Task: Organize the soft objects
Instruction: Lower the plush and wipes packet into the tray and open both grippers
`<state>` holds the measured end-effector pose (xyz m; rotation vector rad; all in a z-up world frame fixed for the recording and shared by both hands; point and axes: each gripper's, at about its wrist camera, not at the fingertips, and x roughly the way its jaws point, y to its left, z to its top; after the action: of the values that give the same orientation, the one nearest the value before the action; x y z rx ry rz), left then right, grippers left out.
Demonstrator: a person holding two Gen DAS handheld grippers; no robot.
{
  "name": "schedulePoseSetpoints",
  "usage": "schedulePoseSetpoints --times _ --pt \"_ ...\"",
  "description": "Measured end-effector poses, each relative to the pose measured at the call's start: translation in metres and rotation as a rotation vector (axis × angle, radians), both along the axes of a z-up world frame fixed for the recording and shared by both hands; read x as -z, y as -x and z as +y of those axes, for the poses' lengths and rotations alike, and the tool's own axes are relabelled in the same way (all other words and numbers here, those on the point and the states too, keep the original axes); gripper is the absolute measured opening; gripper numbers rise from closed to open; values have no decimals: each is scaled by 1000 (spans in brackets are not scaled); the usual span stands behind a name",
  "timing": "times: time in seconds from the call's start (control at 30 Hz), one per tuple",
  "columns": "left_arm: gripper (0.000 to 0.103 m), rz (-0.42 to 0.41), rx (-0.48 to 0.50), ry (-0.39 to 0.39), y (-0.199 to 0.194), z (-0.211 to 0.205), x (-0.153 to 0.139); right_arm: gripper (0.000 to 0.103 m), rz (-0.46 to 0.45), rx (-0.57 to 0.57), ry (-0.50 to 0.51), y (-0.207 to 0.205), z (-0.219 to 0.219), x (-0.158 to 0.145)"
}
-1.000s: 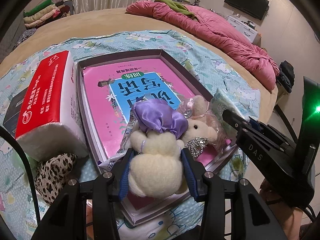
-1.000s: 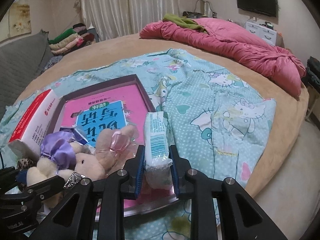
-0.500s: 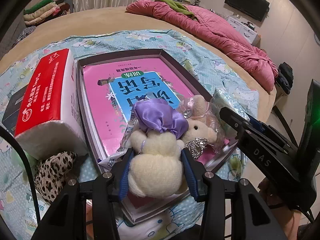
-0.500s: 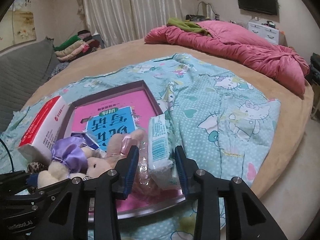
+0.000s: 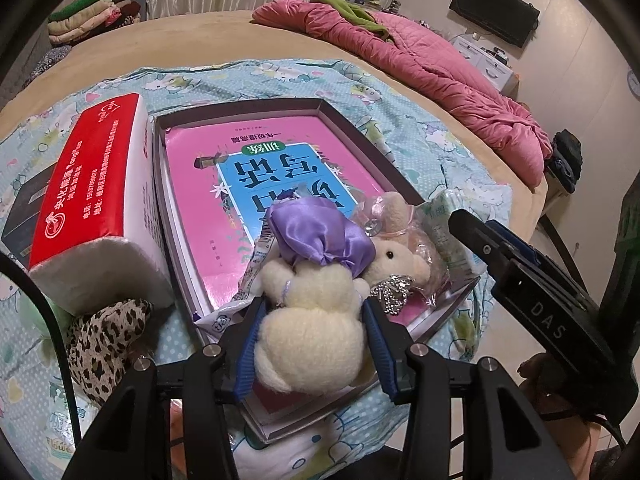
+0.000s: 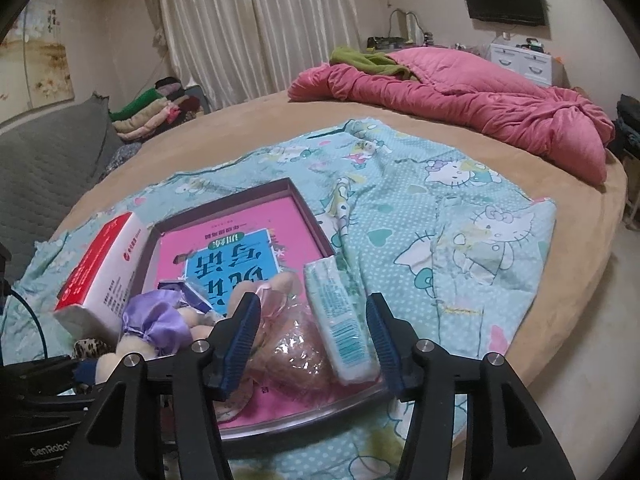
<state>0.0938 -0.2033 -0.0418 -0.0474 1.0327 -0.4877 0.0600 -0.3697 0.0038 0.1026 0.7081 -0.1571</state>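
Observation:
My left gripper (image 5: 310,344) is shut on a cream plush bunny (image 5: 310,320) with a purple satin bow, held over the near edge of a shallow dark box (image 5: 320,106) that holds a pink and blue book (image 5: 256,176). A second plush in clear wrap (image 5: 394,248) lies beside it in the box. My right gripper (image 6: 312,336) is open. A pale green tissue pack (image 6: 340,320) lies free between its fingers on the box's near right edge, beside the wrapped plush (image 6: 296,348).
A red and white tissue block (image 5: 94,208) stands left of the box. A leopard-print cloth (image 5: 102,340) lies at its near end. All rest on a Hello Kitty sheet (image 6: 460,216) on a tan round bed. A pink quilt (image 6: 460,100) lies at the far right.
My right gripper opened and let go of the green tissue pack, which now lies at the box's edge. The right gripper also drew back and rose a little. My left gripper kept its hold.

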Motion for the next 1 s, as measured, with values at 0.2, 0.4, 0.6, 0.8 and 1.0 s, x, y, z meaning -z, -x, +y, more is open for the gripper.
schedulePoseSetpoints --times 0.2,0.4,0.6,0.8,1.0 --pt "49 -2 1 -3 2 0 -3 58 -20 22 -2 5 -3 -5" --pt "58 -16 14 4 5 1 -10 63 -53 41 -15 12 -5 -16" --pt "61 -24 15 1 7 4 -14 64 -54 40 -7 14 -2 -21" --pt "64 -34 9 6 8 8 -19 64 -57 36 -1 15 2 -24" --pt "70 -64 -1 -9 12 12 -29 71 -66 38 4 17 6 -29"
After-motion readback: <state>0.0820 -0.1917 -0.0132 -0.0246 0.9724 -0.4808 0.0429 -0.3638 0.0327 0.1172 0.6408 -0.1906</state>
